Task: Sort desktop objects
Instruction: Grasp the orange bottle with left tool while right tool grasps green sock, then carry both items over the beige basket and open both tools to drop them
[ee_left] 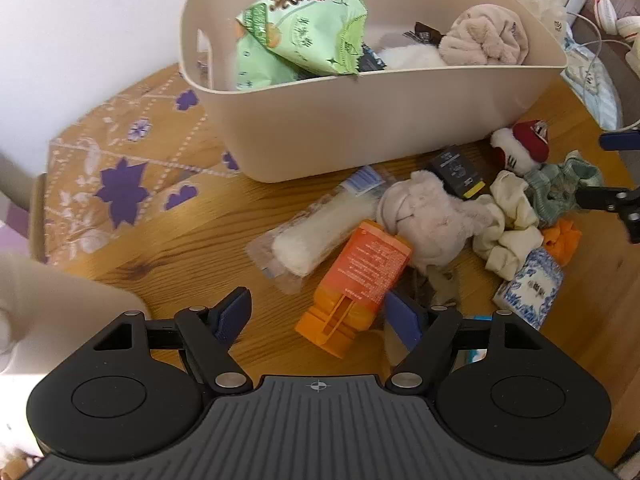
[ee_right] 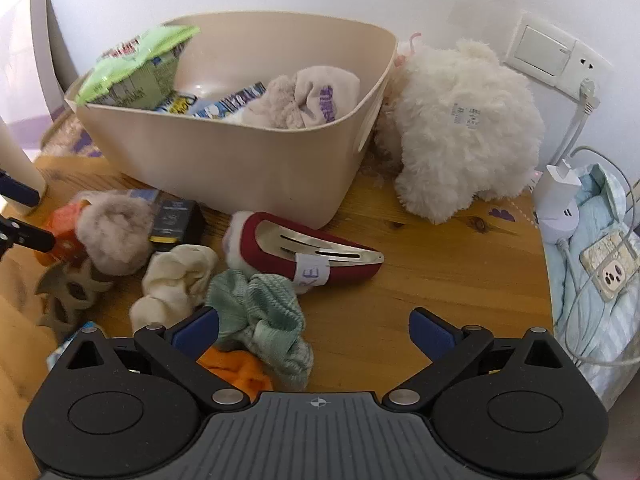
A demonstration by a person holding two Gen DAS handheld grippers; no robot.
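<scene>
An orange bottle lies on the wooden table, its cap end between the fingers of my left gripper. That gripper is open and its pads are clear of the bottle. Beyond it lie a clear packet, a pinkish plush, a cream scrunchie and a black box. My right gripper is open low over the table, with a green scrunchie beside its left finger and a red hair clip just ahead. The beige bin holds green snack bags and soft items.
A white plush toy leans against the bin's right side. A charger, cables and a phone lie on light blue cloth past the table's right edge. A patterned cloth covers the table left of the bin. A blue-white pack lies nearby.
</scene>
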